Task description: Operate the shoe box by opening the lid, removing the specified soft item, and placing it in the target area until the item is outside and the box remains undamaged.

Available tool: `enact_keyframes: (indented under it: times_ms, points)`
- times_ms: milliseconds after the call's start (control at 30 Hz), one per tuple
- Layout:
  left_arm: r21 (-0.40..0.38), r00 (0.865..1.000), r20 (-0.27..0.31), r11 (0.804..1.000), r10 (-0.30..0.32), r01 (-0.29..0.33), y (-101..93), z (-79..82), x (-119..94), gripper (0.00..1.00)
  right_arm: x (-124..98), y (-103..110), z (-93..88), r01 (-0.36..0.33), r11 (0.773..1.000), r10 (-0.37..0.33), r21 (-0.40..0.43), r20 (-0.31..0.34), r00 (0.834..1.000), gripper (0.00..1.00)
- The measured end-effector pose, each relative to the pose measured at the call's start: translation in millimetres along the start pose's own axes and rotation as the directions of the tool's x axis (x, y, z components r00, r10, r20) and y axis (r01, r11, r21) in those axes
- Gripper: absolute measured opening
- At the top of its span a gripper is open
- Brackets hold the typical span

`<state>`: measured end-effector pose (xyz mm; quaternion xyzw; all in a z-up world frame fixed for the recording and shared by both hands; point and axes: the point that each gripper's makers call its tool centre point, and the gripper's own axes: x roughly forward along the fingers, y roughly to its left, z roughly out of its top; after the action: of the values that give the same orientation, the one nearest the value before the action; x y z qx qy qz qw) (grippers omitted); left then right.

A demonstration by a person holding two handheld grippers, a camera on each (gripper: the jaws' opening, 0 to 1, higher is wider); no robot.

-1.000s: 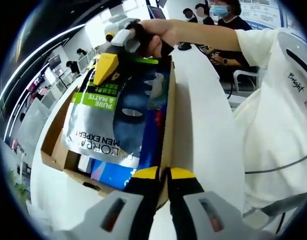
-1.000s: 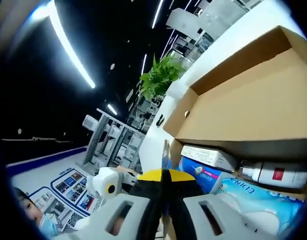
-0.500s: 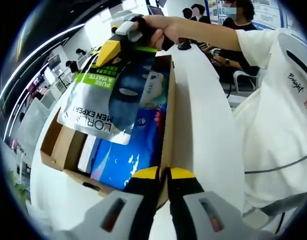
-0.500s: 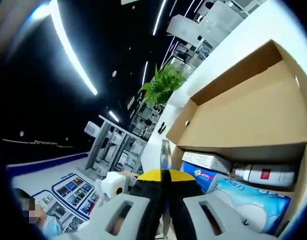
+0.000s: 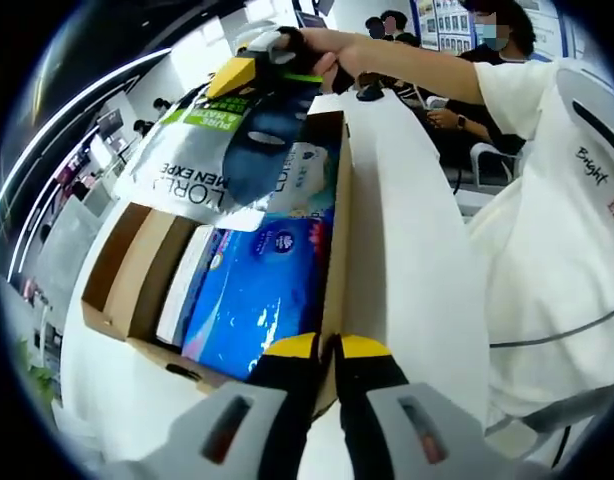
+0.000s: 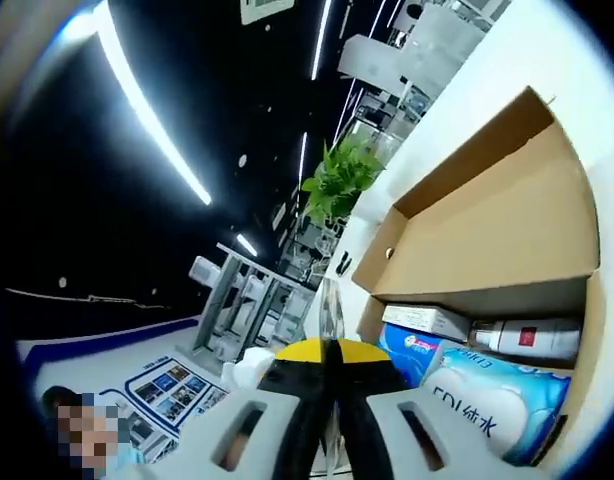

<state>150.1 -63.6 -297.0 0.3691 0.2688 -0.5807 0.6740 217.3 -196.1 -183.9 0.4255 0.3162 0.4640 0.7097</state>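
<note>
Right hand-held gripper (image 5: pixel 249 72): I have it clamped on the pouch (image 5: pixel 222 150), lifted above the open box (image 5: pixel 336 200) to clear its rim. Left hand-held gripper (image 5: pixel 327 348): jaws together on the box wall, steadying it on the desk (image 5: pixel 407 250).

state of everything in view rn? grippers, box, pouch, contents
left gripper: shut on the shoe box wall
right gripper: shut on the L'Oreal pouch's top edge
L'Oreal pouch: lifted, hanging above the box
shoe box: open, lid flap folded back
blue wipes pack: lying flat in the box
white bottle: on its side in the box
small white carton: lying in the box
</note>
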Motion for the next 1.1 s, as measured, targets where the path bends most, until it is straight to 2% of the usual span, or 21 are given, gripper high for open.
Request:
enact_keyframes:
  times_ms: [233, 400, 633, 800, 867, 1100]
  points:
    - [0.0, 1.0, 0.002, 1.0, 0.0, 0.0, 0.3, 0.3, -0.2, 0.06, -13.3, 5.4, 5.6, -0.032, 0.999, 0.032, 0.011, 0.017, 0.999, 0.0]
    - [-0.003, 1.0, 0.01, 1.0, 0.002, -0.002, 0.5, 0.5, -0.7, 0.06, -21.5, 9.0, 4.9, -0.042, 0.999, 0.042, 0.004, 0.004, 0.999, 0.0]
    - [-0.004, 1.0, 0.015, 1.0, 0.0, 0.0, 0.6, 0.4, -1.1, 0.06, -43.7, 3.7, 7.2, -0.045, 0.999, 0.045, 0.011, 0.017, 0.999, 0.0]
    - [0.007, 1.0, 0.017, 1.0, -0.002, 0.002, 0.4, 0.5, -1.1, 0.06, -54.9, 11.1, 9.2, -0.071, 0.997, 0.071, -0.003, 0.042, 0.997, 0.0]
    - [0.015, 1.0, 0.017, 1.0, -0.001, 0.0, 0.4, 0.6, -1.0, 0.06, -62.0, 12.5, 15.9, -0.074, 0.997, 0.074, -0.007, 0.053, 0.996, 0.0]
    - [0.006, 1.0, 0.016, 1.0, 0.002, -0.002, 0.6, 0.6, -0.8, 0.06, -67.7, 16.5, 14.0, -0.076, 0.997, 0.077, -0.014, 0.059, 0.995, 0.0]
